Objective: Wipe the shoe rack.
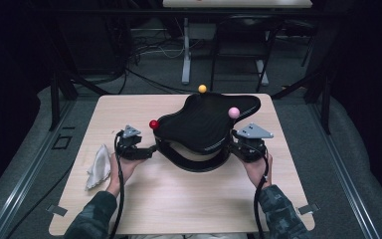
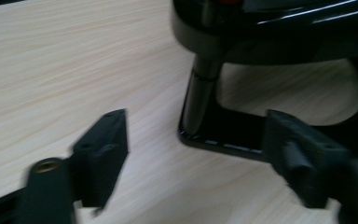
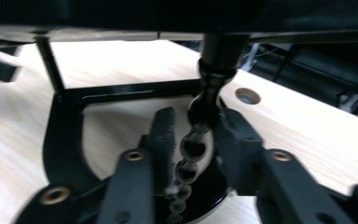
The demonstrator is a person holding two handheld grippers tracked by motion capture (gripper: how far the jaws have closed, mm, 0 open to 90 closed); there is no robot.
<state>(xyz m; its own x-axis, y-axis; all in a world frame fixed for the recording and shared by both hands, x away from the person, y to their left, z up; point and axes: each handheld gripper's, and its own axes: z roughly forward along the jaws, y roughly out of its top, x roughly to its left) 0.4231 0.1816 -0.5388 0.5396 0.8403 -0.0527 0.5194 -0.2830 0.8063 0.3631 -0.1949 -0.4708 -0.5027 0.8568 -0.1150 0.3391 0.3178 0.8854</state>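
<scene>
A black stand sits mid-table, its glossy curved top plate [image 1: 204,122] held above a black base frame [image 1: 199,163] by posts tipped with a red ball [image 1: 153,124], a yellow ball [image 1: 202,88] and a pink ball [image 1: 234,112]. My left gripper [image 1: 149,149] is at the stand's left side, below the red ball. In the left gripper view it [image 2: 194,116] is open, its jaws wide apart either side of a dark post [image 2: 200,93] on the base corner [image 2: 223,135]. My right gripper [image 1: 231,144] is under the pink ball, and it [image 3: 198,114] is shut on the beaded post [image 3: 205,102].
A crumpled white cloth [image 1: 99,166] lies near the left edge of the light wooden table [image 1: 179,199], beside the left hand. A round hole [image 3: 248,96] is in the tabletop past the right post. Dark frames, cables and a second table's legs stand beyond the far edge.
</scene>
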